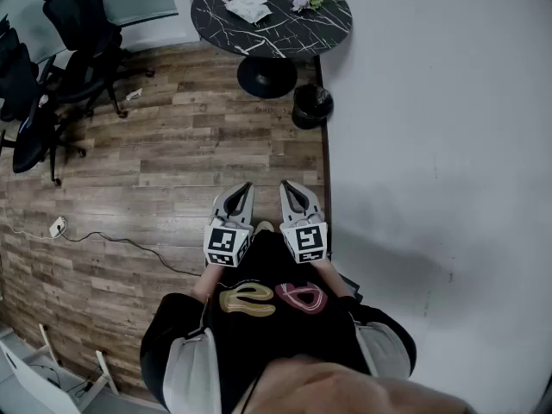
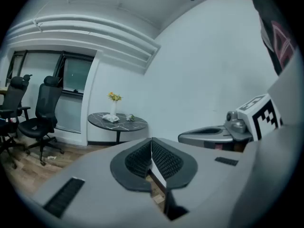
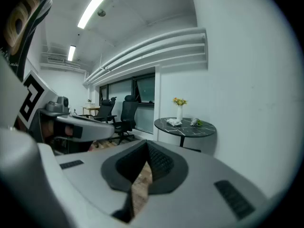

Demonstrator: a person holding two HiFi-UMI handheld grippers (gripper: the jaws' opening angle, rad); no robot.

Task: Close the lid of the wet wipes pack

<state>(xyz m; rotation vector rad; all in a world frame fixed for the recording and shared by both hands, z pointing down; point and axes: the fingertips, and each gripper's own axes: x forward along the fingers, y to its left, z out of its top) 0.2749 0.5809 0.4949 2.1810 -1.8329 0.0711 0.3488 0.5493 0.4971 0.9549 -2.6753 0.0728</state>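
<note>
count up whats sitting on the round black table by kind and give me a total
On the round table:
white pack: 1
vase of yellow flowers: 1
small flower sprig: 1
total: 3

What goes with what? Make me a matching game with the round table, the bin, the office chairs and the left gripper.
Things:
1. round table
2. bin
3. office chairs
4. left gripper

Places or states:
A. beside the table's foot, against the wall
B. fingers shut, nothing between them
C. holds a wipes pack and flowers
D. far left in the head view

Pairs: 1-C, 2-A, 3-D, 4-B
</note>
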